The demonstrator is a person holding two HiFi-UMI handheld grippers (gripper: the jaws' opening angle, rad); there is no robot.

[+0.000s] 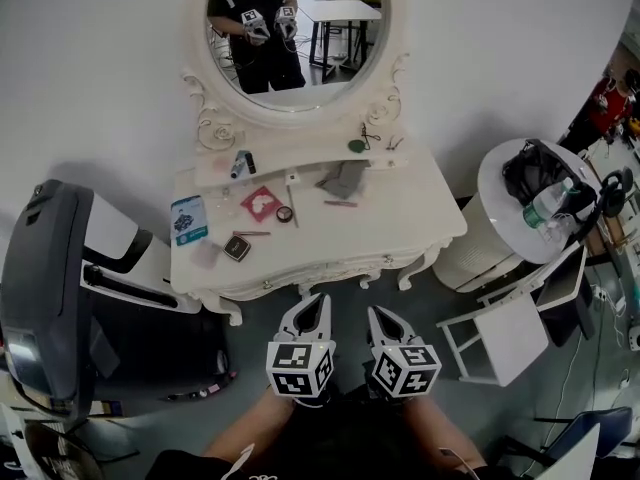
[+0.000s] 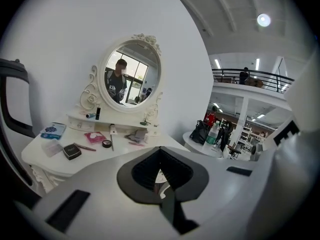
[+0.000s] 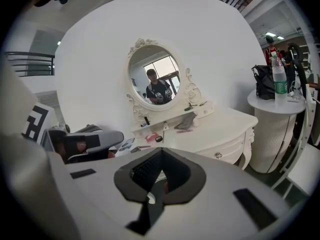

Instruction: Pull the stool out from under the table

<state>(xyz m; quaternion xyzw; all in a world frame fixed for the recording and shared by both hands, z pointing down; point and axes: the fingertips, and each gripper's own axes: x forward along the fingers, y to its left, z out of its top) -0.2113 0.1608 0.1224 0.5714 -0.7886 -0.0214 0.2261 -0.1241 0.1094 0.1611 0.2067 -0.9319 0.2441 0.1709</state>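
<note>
Left tongs (image 1: 320,300) and right tongs (image 1: 375,313) are both pressed together and empty, side by side just short of the dressing surface (image 1: 400,230) at 12 o'clock. Stool not visible, probably hidden beneath it. Nothing gripped yet, so the whole pull remains.

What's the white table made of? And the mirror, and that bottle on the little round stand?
The table looks like wood painted smooth white. Its edge and legs have carved curls, though moulded plastic is possible. The mirror is glass, since it shows a sharp reflection. The bottle seems to be clear plastic with a green label.
</note>
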